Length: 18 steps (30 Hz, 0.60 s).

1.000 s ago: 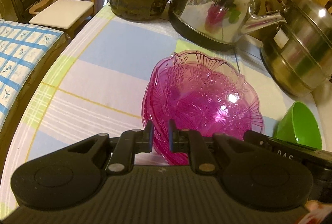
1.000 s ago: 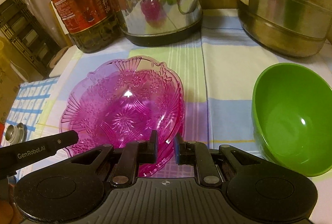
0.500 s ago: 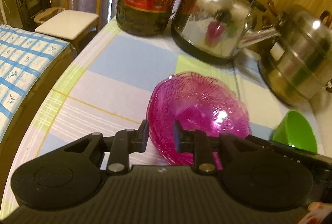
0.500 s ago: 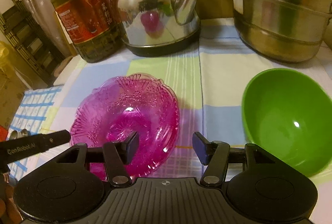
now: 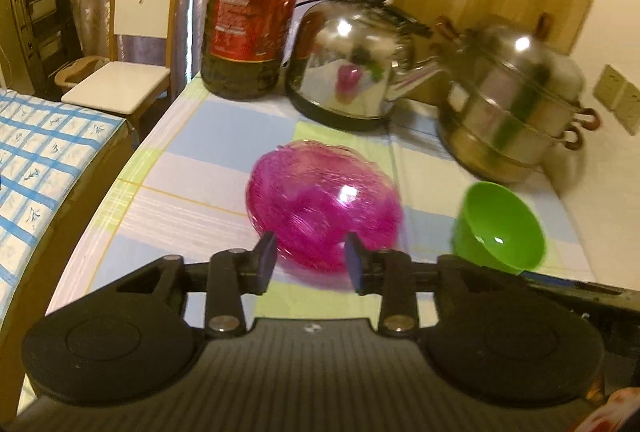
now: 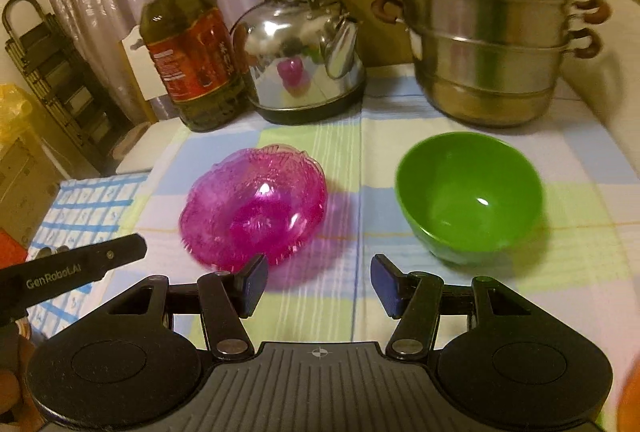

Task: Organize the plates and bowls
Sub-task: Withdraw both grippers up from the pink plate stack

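Observation:
A stack of pink clear plastic bowls [image 5: 324, 208] sits on the checked tablecloth; it also shows in the right wrist view [image 6: 256, 208]. A green bowl [image 6: 470, 196] stands to its right, and shows in the left wrist view [image 5: 500, 226]. My left gripper [image 5: 310, 260] is open and empty, just in front of the pink bowls. My right gripper [image 6: 318, 284] is open and empty, above the cloth between the pink and green bowls, nearer than both.
At the back stand an oil bottle [image 6: 188, 52], a steel kettle [image 6: 304, 52] and a stacked steel steamer pot [image 6: 488, 44]. A chair [image 5: 128, 44] and a blue checked surface [image 5: 44, 168] lie left of the table [image 5: 192, 160].
Both grippers were shut on the pink bowls' rim a second ago. Both have opened, let go and pulled back and up. The pink bowls now rest on the cloth.

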{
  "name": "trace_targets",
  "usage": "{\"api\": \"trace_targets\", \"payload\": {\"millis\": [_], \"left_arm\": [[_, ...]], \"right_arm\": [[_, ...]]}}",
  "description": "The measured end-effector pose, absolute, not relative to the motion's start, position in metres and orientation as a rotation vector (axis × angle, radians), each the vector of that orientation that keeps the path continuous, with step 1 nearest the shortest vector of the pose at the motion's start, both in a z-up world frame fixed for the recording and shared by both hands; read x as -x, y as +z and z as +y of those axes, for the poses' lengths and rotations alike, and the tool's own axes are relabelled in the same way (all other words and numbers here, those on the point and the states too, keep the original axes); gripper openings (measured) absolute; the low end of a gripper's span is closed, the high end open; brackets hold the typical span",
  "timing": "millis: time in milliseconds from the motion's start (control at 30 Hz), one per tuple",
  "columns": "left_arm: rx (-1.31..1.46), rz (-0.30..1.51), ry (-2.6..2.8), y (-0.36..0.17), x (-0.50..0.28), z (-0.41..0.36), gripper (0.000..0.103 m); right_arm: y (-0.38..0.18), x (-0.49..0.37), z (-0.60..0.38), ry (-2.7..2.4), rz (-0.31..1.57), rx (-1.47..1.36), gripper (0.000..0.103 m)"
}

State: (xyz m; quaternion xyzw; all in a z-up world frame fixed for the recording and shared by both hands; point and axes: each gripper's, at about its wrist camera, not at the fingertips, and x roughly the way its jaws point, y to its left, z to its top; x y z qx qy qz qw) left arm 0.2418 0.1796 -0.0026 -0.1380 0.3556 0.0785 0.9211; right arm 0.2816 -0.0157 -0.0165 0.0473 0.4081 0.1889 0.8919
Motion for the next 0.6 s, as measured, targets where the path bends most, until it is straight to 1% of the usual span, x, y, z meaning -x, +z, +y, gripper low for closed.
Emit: {"api": "trace_targets", "payload": {"millis": [33,133,233,300,367,467,600], "left_arm": [[0.283,0.726,0.154,0.002,-0.233,0.174,0.036],[0.264,0.716,0.123,0.015,-0.208,0.155,0.043],[0.251,0.707,0.100,0.025,-0.184,0.137,0.051],[0.247,0.700,0.083,0.029,-0.170,0.126,0.060],[0.250,0.695,0.058,0.033,-0.156,0.115,0.064],[0.259,0.688,0.017,0.035,-0.137,0.098,0.067],[0.245,0.705,-0.017,0.033,-0.121,0.077,0.067]], "right_arm": [[-0.012,-0.271,-0.021,0.389,0.843,-0.101,0.057],[0.000,-0.242,-0.040,0.378,0.828,-0.132,0.057],[0.009,-0.214,-0.058,0.359,0.812,-0.144,0.057],[0.014,-0.197,-0.071,0.340,0.800,-0.154,0.057],[0.018,-0.180,-0.085,0.321,0.790,-0.166,0.057],[0.019,-0.159,-0.107,0.300,0.798,-0.188,0.057],[0.019,-0.133,-0.135,0.265,0.803,-0.194,0.057]]}}
